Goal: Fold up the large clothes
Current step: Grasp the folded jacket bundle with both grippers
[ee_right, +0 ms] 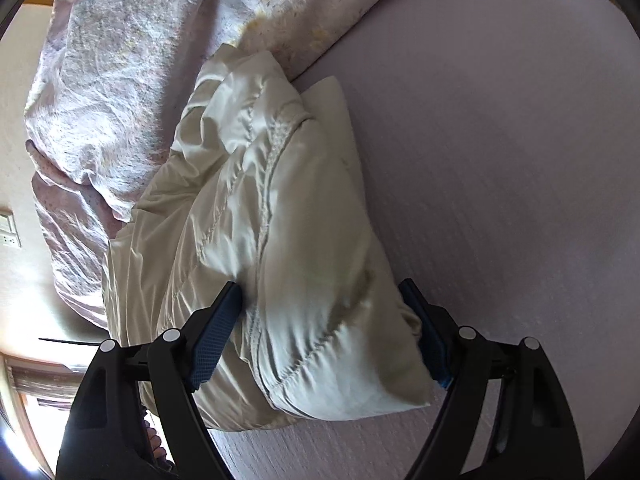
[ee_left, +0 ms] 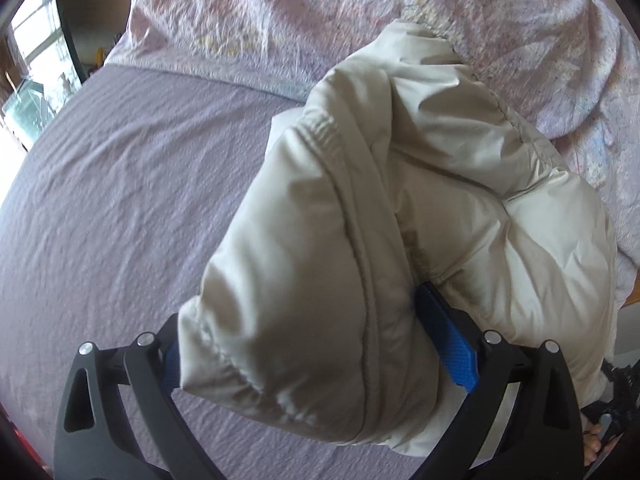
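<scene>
Left view, nearest: left gripper (ee_left: 320,344), black arms spread wide, blue pads (ee_left: 448,344) on both sides of a thick fold of jacket (ee_left: 400,200). Right pad touching the padding; left pad mostly hidden behind the cuff-like gathered edge. Bulk squeezed between the pads, so a wide grip on the jacket rather than empty jaws. Cream, puffy, quilted cloth, with an elastic seam running up the middle. At the lower right edge, part of a hand (ee_left: 592,440), just visible.

Beyond, jacket resting on the lilac sheet (ee_left: 120,200), bare and lightly wrinkled to the left. Farther, a pale floral quilt (ee_left: 280,12) bunched across the top, its edge touching the far end of the jacket. Far left, a bright window (ee_left: 32,60).

Right view, nearest: right gripper (ee_right: 320,332), jaws also wide, both pads pressed into the sides of the folded bundle. Jacket filling the gap, creased where the left pad digs in. Lower left, fingertips under the black frame, too dark to tell more.

Beyond, jacket lying lengthwise on the sheet, smooth lilac to the right. Farther, quilt heaped at upper left, against the far end of the jacket. Far left, a wall with a switch plate (ee_right: 8,230).
</scene>
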Action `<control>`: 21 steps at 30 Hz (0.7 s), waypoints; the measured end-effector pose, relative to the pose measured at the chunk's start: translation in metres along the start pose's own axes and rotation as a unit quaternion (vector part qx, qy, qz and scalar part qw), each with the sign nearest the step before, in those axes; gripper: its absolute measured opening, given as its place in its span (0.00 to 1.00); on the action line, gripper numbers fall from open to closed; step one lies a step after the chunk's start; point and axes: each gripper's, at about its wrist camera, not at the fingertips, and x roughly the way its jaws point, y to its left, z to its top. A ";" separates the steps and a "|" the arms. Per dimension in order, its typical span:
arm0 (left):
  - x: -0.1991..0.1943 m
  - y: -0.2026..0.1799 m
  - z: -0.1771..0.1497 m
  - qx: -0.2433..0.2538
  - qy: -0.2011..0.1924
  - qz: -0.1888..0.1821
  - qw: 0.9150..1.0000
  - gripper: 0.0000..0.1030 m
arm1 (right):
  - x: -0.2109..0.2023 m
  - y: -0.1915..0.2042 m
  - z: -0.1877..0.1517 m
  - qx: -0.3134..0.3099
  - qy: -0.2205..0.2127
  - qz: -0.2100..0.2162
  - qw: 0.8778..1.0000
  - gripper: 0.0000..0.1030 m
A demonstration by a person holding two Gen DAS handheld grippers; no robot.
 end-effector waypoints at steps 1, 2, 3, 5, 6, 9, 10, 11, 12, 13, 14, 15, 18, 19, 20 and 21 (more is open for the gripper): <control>0.001 0.001 -0.001 -0.007 0.001 -0.005 1.000 0.95 | 0.000 0.000 0.000 0.001 0.000 0.000 1.000 0.78; 0.002 0.003 -0.002 -0.014 0.002 -0.010 1.000 0.95 | 0.000 0.000 0.000 0.002 0.000 0.001 1.000 0.75; 0.002 0.003 -0.003 -0.019 0.002 -0.015 1.000 0.93 | 0.000 0.001 0.000 0.003 -0.001 0.001 1.000 0.74; 0.001 0.004 -0.006 -0.025 -0.001 -0.028 0.999 0.86 | 0.002 0.003 0.000 0.005 -0.001 0.004 1.000 0.67; 0.000 0.004 -0.007 -0.026 -0.003 -0.034 0.999 0.79 | 0.004 0.004 0.000 0.007 -0.001 0.005 1.000 0.65; -0.005 -0.001 -0.012 -0.022 -0.009 -0.037 0.999 0.68 | 0.001 0.004 -0.002 0.011 -0.003 0.008 1.000 0.56; -0.006 -0.002 -0.013 -0.020 -0.011 -0.038 0.999 0.64 | 0.000 0.004 -0.002 0.011 -0.004 0.009 1.000 0.53; -0.008 -0.002 -0.013 -0.021 -0.013 -0.039 0.999 0.62 | -0.003 0.003 -0.003 0.011 -0.005 0.009 1.000 0.49; -0.010 0.000 -0.013 -0.024 -0.015 -0.043 0.999 0.57 | -0.004 0.004 -0.004 0.012 -0.007 0.008 1.000 0.48; -0.012 0.001 -0.013 -0.027 -0.018 -0.047 0.998 0.51 | -0.005 0.006 -0.004 0.012 -0.008 0.008 1.000 0.44; -0.016 0.002 -0.015 -0.030 -0.020 -0.053 0.998 0.48 | -0.007 0.007 -0.006 0.012 -0.012 0.007 1.000 0.41; -0.021 0.001 -0.014 -0.031 -0.022 -0.057 0.998 0.42 | -0.008 0.009 -0.007 0.011 -0.014 0.006 1.000 0.39; -0.037 0.007 -0.014 -0.024 -0.035 -0.068 0.997 0.32 | -0.014 0.017 -0.013 0.002 -0.020 0.000 1.000 0.33; -0.041 0.009 -0.014 -0.020 -0.039 -0.069 0.997 0.31 | -0.016 0.019 -0.016 0.000 -0.021 -0.001 1.000 0.32; -0.047 0.011 -0.015 -0.016 -0.043 -0.071 0.996 0.31 | -0.019 0.020 -0.020 -0.002 -0.019 -0.001 1.000 0.31; -0.052 0.014 -0.016 -0.015 -0.046 -0.072 0.996 0.31 | -0.021 0.022 -0.025 -0.005 -0.017 0.001 1.000 0.30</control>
